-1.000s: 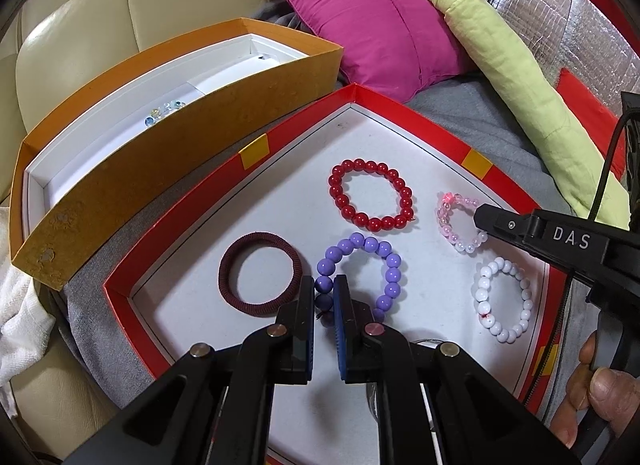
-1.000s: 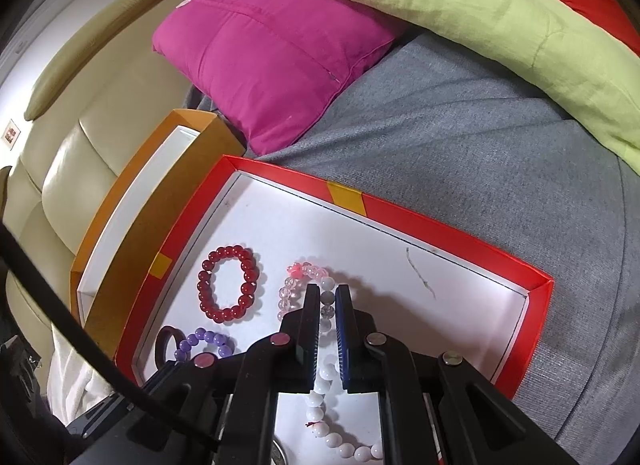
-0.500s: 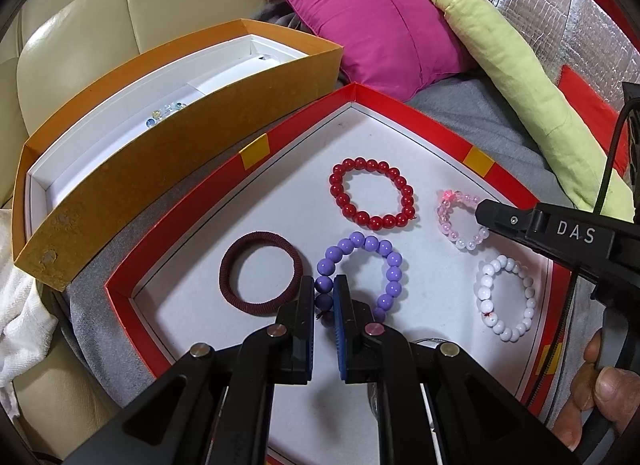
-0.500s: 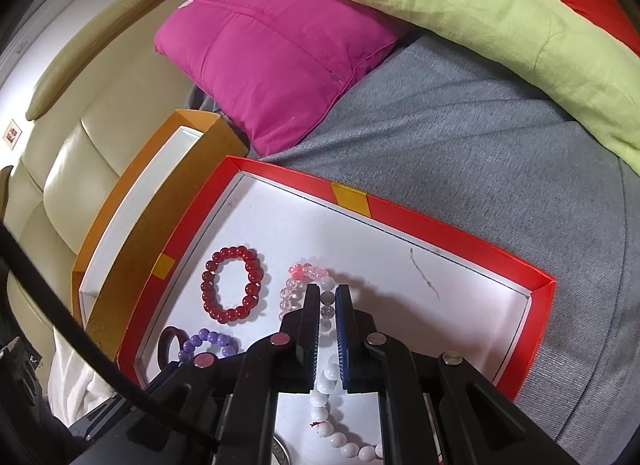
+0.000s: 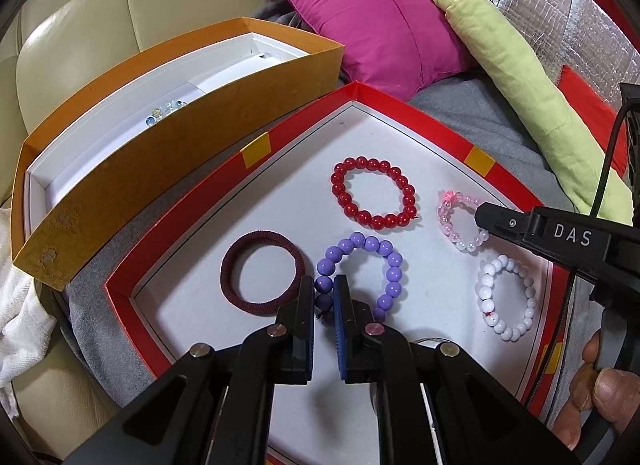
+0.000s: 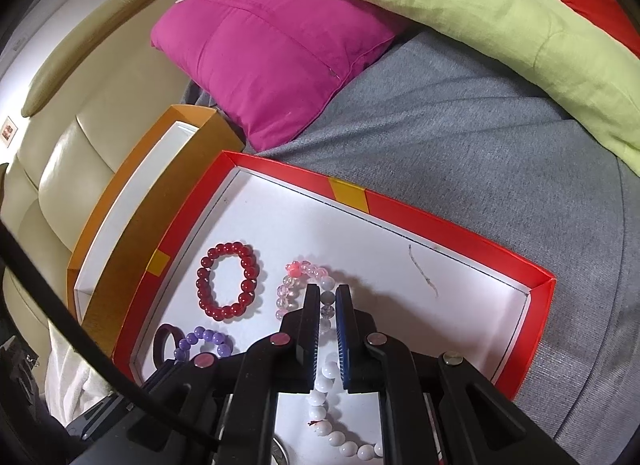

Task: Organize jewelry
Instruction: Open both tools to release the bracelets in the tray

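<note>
Over the last second the right gripper (image 6: 328, 297) slid forward from the white bracelet (image 5: 506, 297) to clench the pink bracelet (image 6: 298, 289) in the red tray (image 6: 440, 225), lift likely next, while left gripper (image 5: 324, 297) stays clenched on purple bracelet (image 5: 360, 273).

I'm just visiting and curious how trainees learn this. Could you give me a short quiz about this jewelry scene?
1. True or false: the red bracelet lies in the orange box.
2. Which bracelet sits between the left gripper fingers? A purple B white C pink
3. Fill in: the dark hair tie lies in the ___ tray.

Key: 1 false; 2 A, the purple bracelet; 3 red.
</note>
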`<action>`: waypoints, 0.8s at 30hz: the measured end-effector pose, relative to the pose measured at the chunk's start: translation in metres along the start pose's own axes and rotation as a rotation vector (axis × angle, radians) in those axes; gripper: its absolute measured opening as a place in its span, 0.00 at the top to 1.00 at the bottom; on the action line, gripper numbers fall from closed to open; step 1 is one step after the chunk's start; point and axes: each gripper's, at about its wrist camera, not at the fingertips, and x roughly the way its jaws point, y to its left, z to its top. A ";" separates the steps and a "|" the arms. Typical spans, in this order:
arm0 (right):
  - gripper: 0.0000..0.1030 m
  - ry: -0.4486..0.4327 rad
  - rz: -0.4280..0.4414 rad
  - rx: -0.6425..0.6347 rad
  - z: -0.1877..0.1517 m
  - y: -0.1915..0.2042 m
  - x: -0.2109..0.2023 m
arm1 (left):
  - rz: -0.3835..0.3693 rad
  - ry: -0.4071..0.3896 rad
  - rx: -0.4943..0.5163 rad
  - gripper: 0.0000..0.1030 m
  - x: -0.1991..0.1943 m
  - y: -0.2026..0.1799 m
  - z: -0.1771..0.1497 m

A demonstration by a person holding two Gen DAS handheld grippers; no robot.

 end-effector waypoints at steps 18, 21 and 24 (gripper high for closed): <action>0.90 -0.065 -0.016 0.031 -0.008 -0.012 -0.040 | 0.040 -0.003 0.020 0.70 -0.001 -0.002 -0.002; 0.90 -0.091 -0.017 0.043 -0.015 -0.021 -0.059 | 0.054 -0.041 0.025 0.59 -0.008 -0.003 -0.003; 0.71 -0.119 -0.022 0.065 -0.026 -0.035 -0.078 | 0.060 -0.068 0.028 0.46 -0.015 -0.006 -0.004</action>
